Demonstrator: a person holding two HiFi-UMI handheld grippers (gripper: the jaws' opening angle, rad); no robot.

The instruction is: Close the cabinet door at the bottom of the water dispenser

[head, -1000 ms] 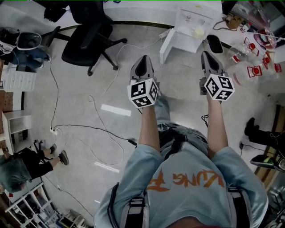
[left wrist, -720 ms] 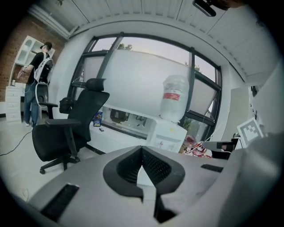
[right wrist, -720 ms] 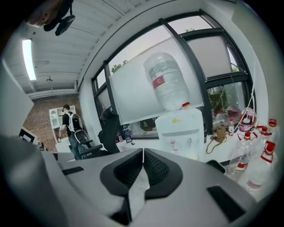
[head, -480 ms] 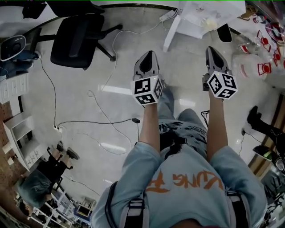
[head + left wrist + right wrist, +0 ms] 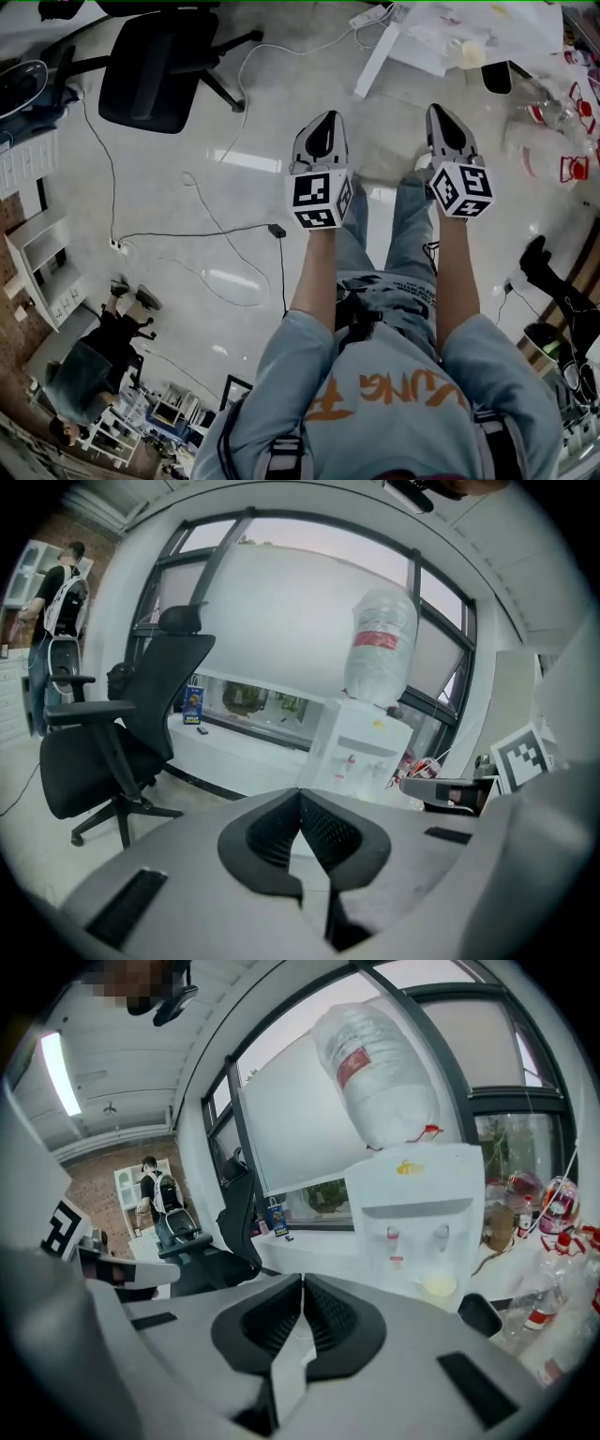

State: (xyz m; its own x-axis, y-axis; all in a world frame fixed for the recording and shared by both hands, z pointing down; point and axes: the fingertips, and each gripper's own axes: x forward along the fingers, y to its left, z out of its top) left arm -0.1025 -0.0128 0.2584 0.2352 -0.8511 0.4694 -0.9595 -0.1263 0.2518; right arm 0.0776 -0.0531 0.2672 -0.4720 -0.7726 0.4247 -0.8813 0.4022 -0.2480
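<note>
The white water dispenser (image 5: 459,37) stands at the top of the head view, with an upturned clear bottle (image 5: 375,1063) on it. Its bottom cabinet door (image 5: 377,61) swings out to the left, open. My left gripper (image 5: 326,118) and right gripper (image 5: 440,111) are held side by side over the floor, short of the dispenser and touching nothing. Both are shut and empty. In the left gripper view the dispenser (image 5: 361,752) lies ahead, right of the shut jaws. In the right gripper view the dispenser (image 5: 422,1213) fills the middle right.
A black office chair (image 5: 150,66) stands to the left. Cables (image 5: 234,234) run over the floor, and a power strip (image 5: 370,16) lies by the door. Empty bottles (image 5: 553,122) crowd the right. A dark flat object (image 5: 497,77) lies beside the dispenser. A person (image 5: 94,366) is at lower left.
Both grippers have come lower and closer to the dispenser, still side by side and shut. The view has tipped, so the dispenser now sits at the top edge.
</note>
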